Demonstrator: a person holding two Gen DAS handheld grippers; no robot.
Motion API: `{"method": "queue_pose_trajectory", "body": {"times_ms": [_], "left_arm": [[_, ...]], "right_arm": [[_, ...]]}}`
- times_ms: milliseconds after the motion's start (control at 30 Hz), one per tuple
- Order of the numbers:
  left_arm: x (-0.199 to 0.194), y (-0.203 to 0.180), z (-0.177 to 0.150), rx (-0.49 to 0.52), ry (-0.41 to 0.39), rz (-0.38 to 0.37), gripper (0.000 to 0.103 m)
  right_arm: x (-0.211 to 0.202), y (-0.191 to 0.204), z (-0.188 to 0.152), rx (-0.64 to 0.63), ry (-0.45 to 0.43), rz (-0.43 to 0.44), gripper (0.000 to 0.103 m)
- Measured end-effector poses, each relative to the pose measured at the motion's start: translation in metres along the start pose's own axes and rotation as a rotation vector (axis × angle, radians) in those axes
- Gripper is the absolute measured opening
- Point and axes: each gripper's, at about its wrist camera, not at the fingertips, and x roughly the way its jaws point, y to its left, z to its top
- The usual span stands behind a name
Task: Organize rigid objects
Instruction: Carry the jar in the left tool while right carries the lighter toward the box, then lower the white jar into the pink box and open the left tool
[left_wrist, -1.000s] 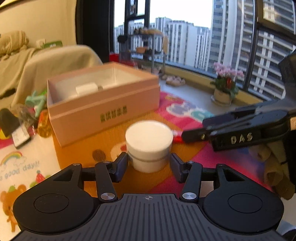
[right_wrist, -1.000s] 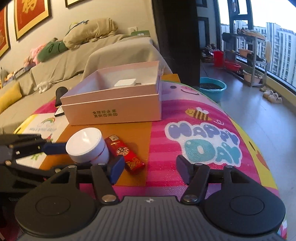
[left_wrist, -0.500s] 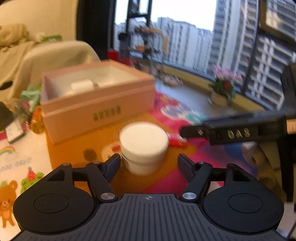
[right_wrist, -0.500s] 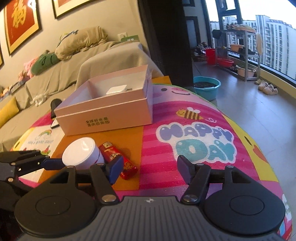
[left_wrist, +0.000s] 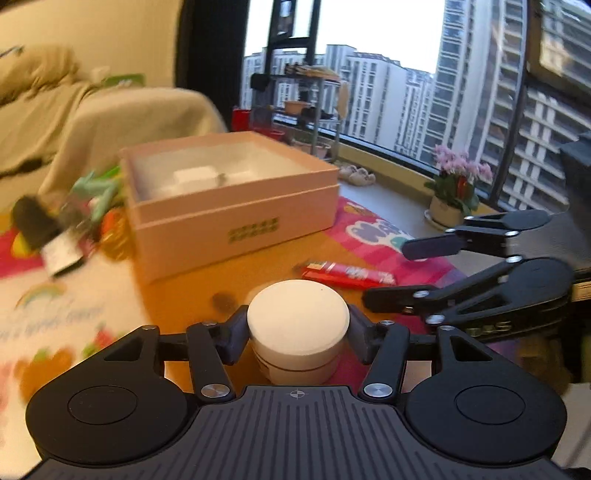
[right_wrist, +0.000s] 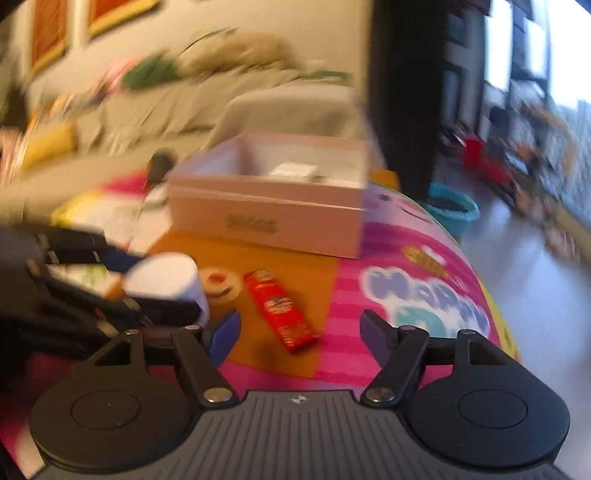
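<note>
Left wrist view: the left gripper (left_wrist: 298, 332) has its two fingers closed against one white jar (left_wrist: 297, 326), held just above the orange mat (left_wrist: 192, 291). One red packet (left_wrist: 347, 274) lies beyond it, before one open pink box (left_wrist: 236, 206). The right gripper (right_wrist: 300, 328) hangs with its fingers spread wide, holding nothing

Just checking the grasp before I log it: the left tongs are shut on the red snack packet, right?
Not quite. In the left wrist view the left tongs are shut on the white jar; the red snack packet lies untouched on the mat beyond it.
</note>
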Motion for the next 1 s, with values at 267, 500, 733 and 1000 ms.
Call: {"method": "queue_pose_trajectory", "body": {"times_ms": [267, 500, 733, 1000], "left_arm": [[-0.034, 0.018, -0.018, -0.065, 0.005, 0.033, 0.061], [-0.03, 0.017, -0.024, -0.08, 0.026, 0.011, 0.062], [-0.046, 0.015, -0.01, -0.063, -0.087, -0.004, 0.061], [-0.012, 0.02, 0.103, 0.017, -0.197, -0.006, 0.061]], "right_arm": [[0.038, 0.013, 0.025, 0.038, 0.097, 0.059, 0.046], [0.009, 0.041, 0.02, -0.016, 0.131, 0.118, 0.022], [-0.044, 0.031, 0.022, 0.014, 0.03, 0.113, 0.022], [-0.078, 0.006, 0.048, 0.042, -0.144, 0.087, 0.022]]}}
